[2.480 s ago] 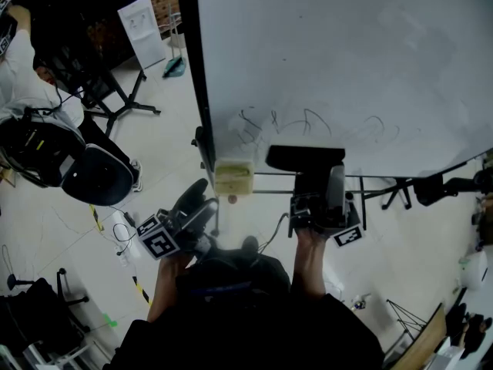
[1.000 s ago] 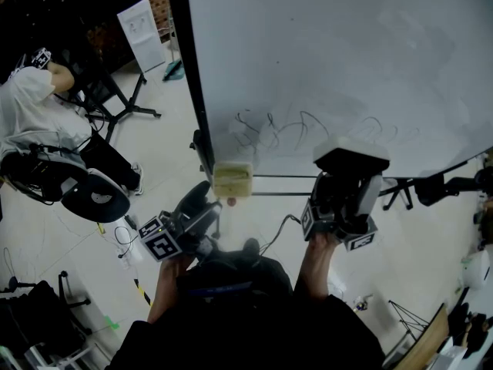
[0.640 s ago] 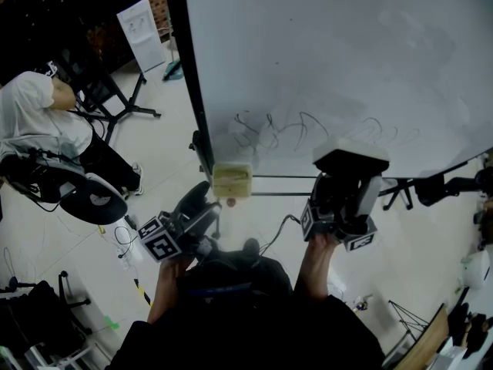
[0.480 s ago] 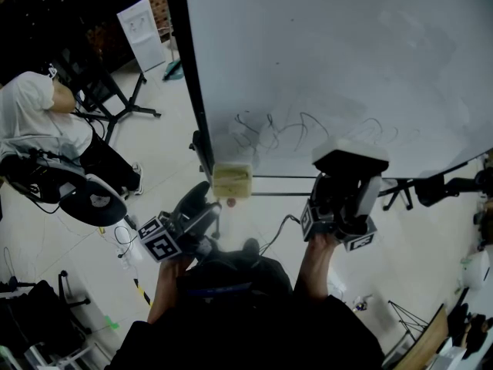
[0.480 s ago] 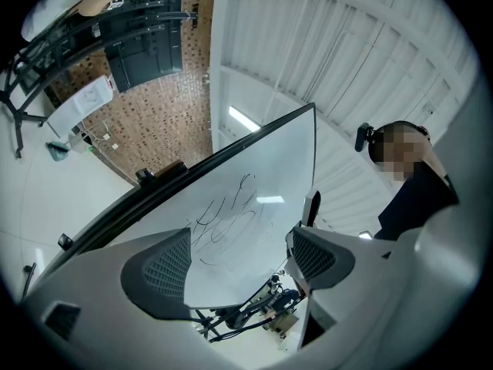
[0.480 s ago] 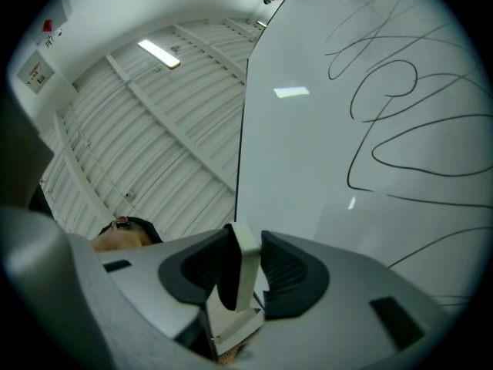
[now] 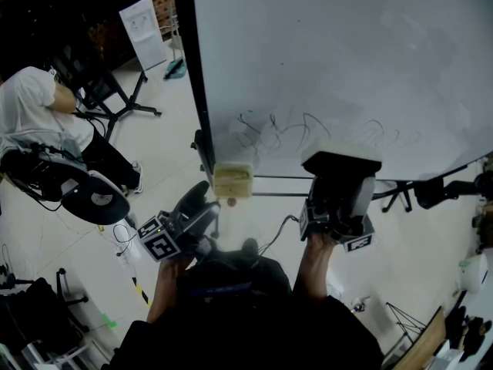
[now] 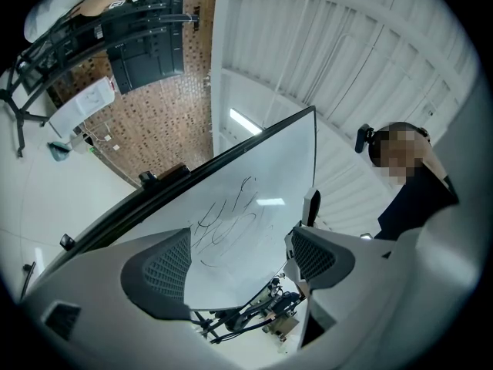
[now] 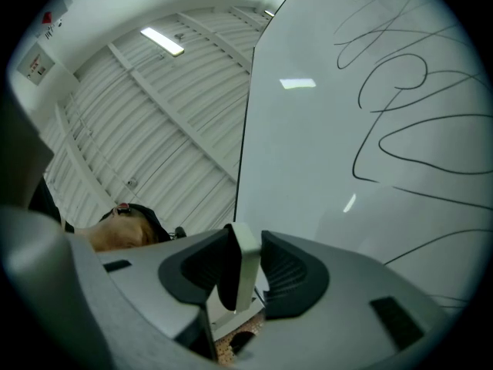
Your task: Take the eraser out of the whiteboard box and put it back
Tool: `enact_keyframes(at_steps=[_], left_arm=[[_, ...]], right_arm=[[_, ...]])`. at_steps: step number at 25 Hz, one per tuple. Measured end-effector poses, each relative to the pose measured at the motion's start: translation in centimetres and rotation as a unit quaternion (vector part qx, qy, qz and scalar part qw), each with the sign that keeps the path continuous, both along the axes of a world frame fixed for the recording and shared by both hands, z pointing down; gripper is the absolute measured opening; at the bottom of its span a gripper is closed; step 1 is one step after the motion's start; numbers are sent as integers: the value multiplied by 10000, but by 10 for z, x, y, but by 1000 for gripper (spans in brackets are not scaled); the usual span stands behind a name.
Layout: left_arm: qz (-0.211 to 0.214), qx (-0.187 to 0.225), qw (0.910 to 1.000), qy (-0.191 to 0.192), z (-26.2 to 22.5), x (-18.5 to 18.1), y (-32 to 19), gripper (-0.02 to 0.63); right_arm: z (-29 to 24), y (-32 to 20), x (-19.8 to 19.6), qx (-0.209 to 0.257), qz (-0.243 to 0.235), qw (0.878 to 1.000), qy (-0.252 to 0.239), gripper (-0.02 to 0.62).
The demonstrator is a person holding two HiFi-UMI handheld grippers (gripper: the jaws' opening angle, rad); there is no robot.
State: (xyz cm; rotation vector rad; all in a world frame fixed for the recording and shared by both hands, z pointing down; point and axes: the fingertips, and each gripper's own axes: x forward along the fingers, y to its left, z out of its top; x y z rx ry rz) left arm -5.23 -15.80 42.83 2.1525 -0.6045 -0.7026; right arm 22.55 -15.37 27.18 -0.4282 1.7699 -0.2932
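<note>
Eraser (image 7: 339, 164) near illegible whiteboard scribbles (image 7: 302, 123)

Counts:
- Two grippers: left gripper (image 7: 202, 200) at lower centre-left, right gripper (image 7: 339, 182) at lower centre-right.
- Two marker cubes (image 7: 158, 242), one per gripper, the second at lower right of centre.
- One whiteboard (image 7: 347, 60), which filled the upper right of the head view.
- One eraser (image 7: 340, 160), just under the scribbles.
- One whiteboard box (image 7: 233, 180), at frame centre.
- One seated person in white (image 7: 31, 110), at the left edge.
- One dark chair (image 7: 96, 195) beside them.
- One white floor unit (image 7: 142, 25), at top left.
- One ceiling strip light (image 9: 162, 42), at upper left of the right gripper view.
- Two forearms (image 7: 312, 272), at bottom centre.
</note>
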Motion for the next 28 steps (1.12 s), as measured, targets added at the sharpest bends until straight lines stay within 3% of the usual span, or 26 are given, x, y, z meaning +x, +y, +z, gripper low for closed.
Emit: enact_keyframes(at_steps=[5,13,23,28], left_arm=[[-29,-10,10000,26,1,-2,-1,408],[-59,-38,10000,63,3,-5,-1,408],[-84,-53,9999,106,3,-8,0,408],[-84,-74,9999,108,3,-9,0,408]], right_arm=[[-33,1,-30,45,-10,9992,404,152],[-27,-3,-49,-2,53,9953,963,152],[-18,-7,-83,-56,127,9813,1918,152],[0,-9,-89,-190,8,9776,2094,152]])
